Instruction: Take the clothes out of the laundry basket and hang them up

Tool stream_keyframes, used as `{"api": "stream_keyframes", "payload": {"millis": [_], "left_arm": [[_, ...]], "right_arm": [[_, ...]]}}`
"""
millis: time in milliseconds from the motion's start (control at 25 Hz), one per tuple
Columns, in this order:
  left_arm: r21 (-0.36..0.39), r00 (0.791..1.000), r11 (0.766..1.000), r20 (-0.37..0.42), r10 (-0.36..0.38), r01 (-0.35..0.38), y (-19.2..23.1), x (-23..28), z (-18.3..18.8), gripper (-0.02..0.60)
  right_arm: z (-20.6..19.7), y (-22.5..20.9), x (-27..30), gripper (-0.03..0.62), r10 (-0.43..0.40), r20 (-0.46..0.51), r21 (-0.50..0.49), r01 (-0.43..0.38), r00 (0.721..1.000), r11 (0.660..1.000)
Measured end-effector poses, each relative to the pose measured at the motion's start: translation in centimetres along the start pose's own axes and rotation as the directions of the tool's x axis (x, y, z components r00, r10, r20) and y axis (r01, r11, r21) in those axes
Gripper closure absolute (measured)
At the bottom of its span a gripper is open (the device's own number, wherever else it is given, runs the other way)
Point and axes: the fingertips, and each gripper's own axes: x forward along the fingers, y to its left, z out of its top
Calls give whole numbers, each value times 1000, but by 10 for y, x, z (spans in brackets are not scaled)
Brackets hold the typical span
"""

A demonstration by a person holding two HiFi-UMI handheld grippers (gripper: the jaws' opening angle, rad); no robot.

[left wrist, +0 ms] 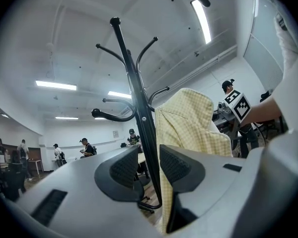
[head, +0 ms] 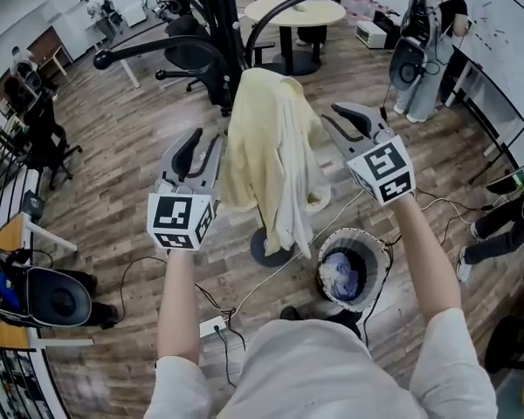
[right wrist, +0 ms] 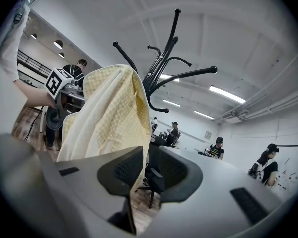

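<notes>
The pale yellow checked shirt (head: 271, 155) hangs draped over one arm of the black metal coat stand (head: 218, 24), its hem well above the wooden floor (head: 113, 147). The left gripper (head: 205, 142) and right gripper (head: 336, 116) flank it closely, each with jaws moderately apart and gripping nothing. Below, beside the stand's base, the round woven laundry basket (head: 384, 260) holds bluish-white clothes (head: 341, 273).

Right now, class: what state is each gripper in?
Left gripper: open, holding nothing.
Right gripper: open, holding nothing.
</notes>
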Motion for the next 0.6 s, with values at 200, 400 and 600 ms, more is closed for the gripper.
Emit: {"api": "stream_keyframes", "payload": {"millis": [200, 400, 600], "left_arm": [[-28, 999, 999, 3, -37, 37, -20, -17, -1, 436], [-44, 996, 995, 8, -86, 86, -46, -30, -1, 439], [-50, 988, 987, -1, -155, 154, -85, -40, -9, 449]], "right_arm": [[-8, 5, -18, 491, -9, -2, 29, 9, 1000, 1000], [-22, 13, -36, 496, -17, -12, 52, 17, 1000, 998], [-46, 27, -63, 503, -20, -35, 88, 23, 999, 996]]}}
